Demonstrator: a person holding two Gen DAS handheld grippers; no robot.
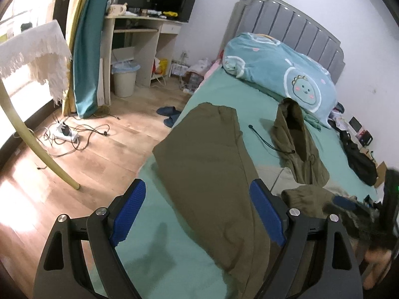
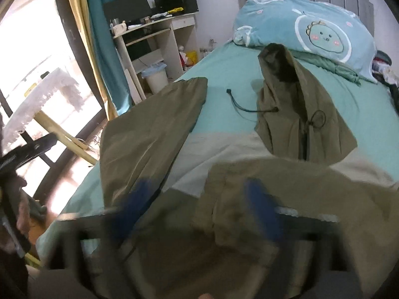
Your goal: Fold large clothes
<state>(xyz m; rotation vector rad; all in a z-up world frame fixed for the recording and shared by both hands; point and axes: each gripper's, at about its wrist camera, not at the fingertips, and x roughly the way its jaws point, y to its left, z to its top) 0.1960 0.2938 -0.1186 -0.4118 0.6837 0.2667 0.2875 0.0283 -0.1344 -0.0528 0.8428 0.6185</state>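
Note:
An olive-green hooded jacket (image 1: 212,174) lies spread on the green bed sheet (image 1: 249,94), one sleeve (image 1: 214,129) stretched out and the hood (image 1: 296,134) pointing at the pillow. My left gripper (image 1: 199,194) is open, its blue pads on either side of the sleeve and above it, holding nothing. My right gripper (image 2: 199,204) is blurred by motion; its blue fingers (image 2: 261,211) look spread over the jacket's folded body (image 2: 249,199). The sleeve (image 2: 149,129) and hood (image 2: 299,114) also show in the right wrist view. The right gripper appears blurred in the left wrist view (image 1: 349,204).
A blue cartoon pillow (image 1: 281,74) lies against the grey headboard (image 1: 286,17). A black bag (image 1: 359,159) sits at the bed's right edge. Left of the bed are wooden floor with cables (image 1: 72,137), slippers (image 1: 169,114), a bin (image 1: 124,79) and a desk (image 1: 142,30).

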